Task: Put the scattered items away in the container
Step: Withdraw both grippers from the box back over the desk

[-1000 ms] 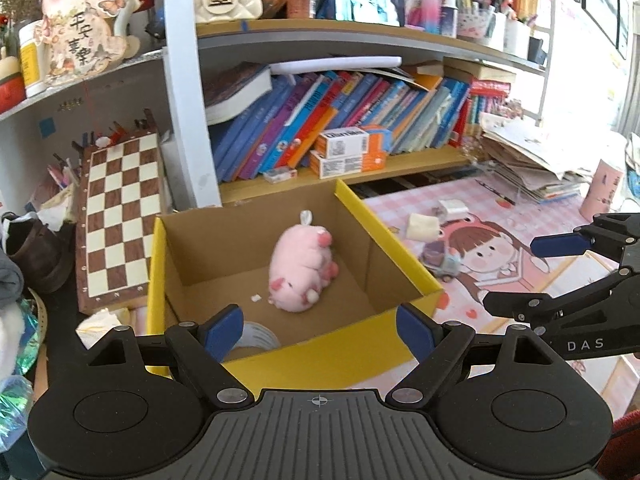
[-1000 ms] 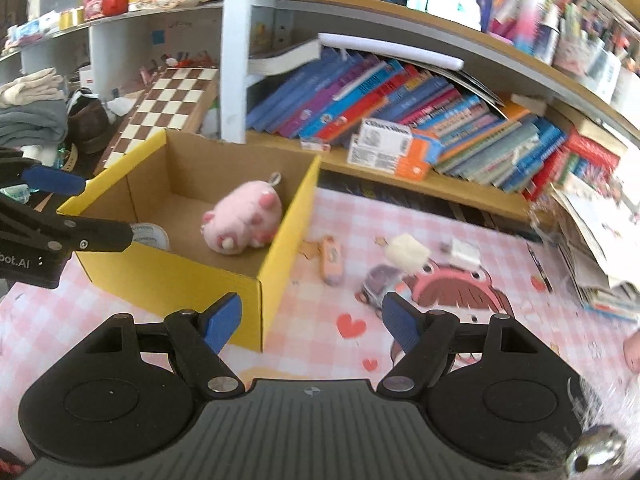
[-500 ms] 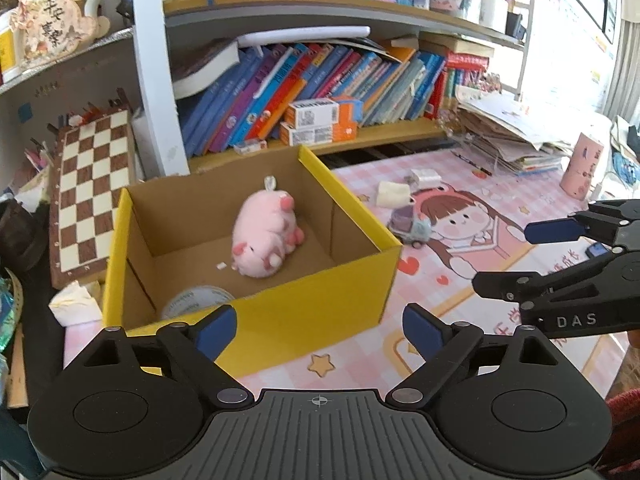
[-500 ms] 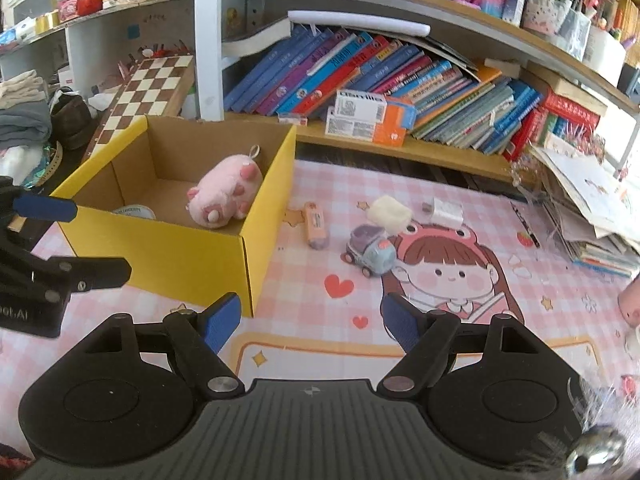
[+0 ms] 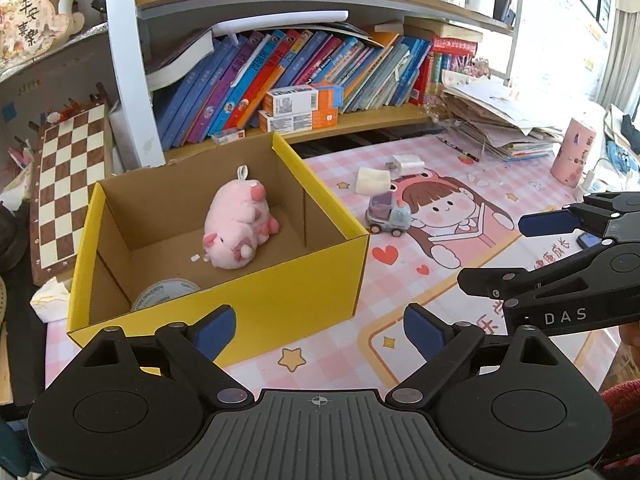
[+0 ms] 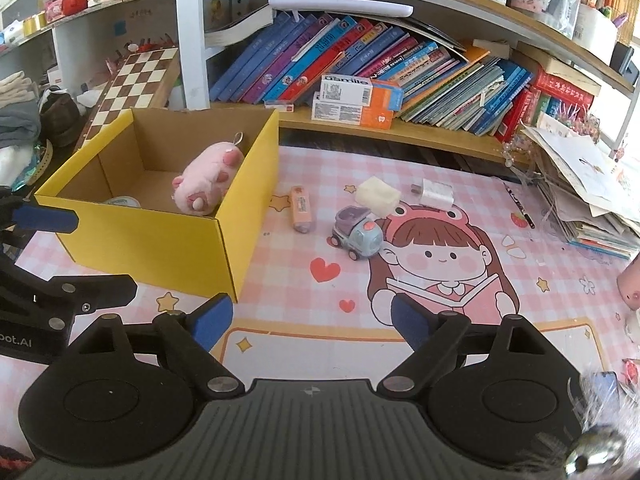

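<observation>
A yellow cardboard box (image 5: 280, 304) (image 6: 168, 240) stands on the pink mat and holds a pink plush pig (image 5: 236, 226) (image 6: 206, 182) and a tape roll (image 5: 164, 292). On the mat right of the box lie an orange tube (image 6: 302, 209), a small toy truck (image 6: 356, 232) (image 5: 388, 214), a cream sponge block (image 6: 378, 196) (image 5: 373, 181) and a white charger (image 6: 434, 194) (image 5: 408, 162). My left gripper (image 5: 318, 330) is open and empty, in front of the box. My right gripper (image 6: 312, 318) is open and empty, above the mat in front of the truck.
A bookshelf with books (image 6: 360, 64) runs along the back. A chessboard (image 5: 68, 184) leans at the left. A paper stack (image 6: 588, 192) lies at the right, a pink cup (image 5: 572, 152) near it. A black pen (image 6: 520, 208) lies by the papers.
Both grippers have pulled back and up from the box, so more of the mat and the scattered items shows. Both stayed open. The pig lies in the box as before.
</observation>
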The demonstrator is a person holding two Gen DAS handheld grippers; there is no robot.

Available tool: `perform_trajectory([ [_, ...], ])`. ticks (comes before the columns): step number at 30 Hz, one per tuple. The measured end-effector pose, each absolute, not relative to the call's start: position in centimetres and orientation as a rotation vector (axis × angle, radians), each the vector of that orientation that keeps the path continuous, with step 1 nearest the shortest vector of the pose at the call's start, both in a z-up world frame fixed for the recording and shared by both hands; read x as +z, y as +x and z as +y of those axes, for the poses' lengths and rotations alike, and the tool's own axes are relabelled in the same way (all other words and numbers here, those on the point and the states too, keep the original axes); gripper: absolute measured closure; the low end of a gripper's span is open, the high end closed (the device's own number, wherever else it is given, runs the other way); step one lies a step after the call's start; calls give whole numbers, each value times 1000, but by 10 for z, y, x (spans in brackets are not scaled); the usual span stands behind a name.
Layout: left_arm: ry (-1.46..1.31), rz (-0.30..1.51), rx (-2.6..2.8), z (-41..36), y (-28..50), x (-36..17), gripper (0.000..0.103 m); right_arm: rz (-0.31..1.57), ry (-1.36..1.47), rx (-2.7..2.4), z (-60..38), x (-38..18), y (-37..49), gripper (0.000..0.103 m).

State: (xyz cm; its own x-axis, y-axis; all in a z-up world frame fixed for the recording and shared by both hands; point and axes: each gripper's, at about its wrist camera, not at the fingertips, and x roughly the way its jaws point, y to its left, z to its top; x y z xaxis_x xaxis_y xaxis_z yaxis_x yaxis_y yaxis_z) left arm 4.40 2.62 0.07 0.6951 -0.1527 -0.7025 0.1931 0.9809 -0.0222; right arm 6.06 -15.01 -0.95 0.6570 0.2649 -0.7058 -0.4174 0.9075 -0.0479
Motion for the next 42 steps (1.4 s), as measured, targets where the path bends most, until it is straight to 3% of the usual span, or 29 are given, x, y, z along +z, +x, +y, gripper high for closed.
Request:
perform_trajectory([
  [42,91,876,-24,-130,85,-15,8,806,-181,556,-287,-31,137,6],
])
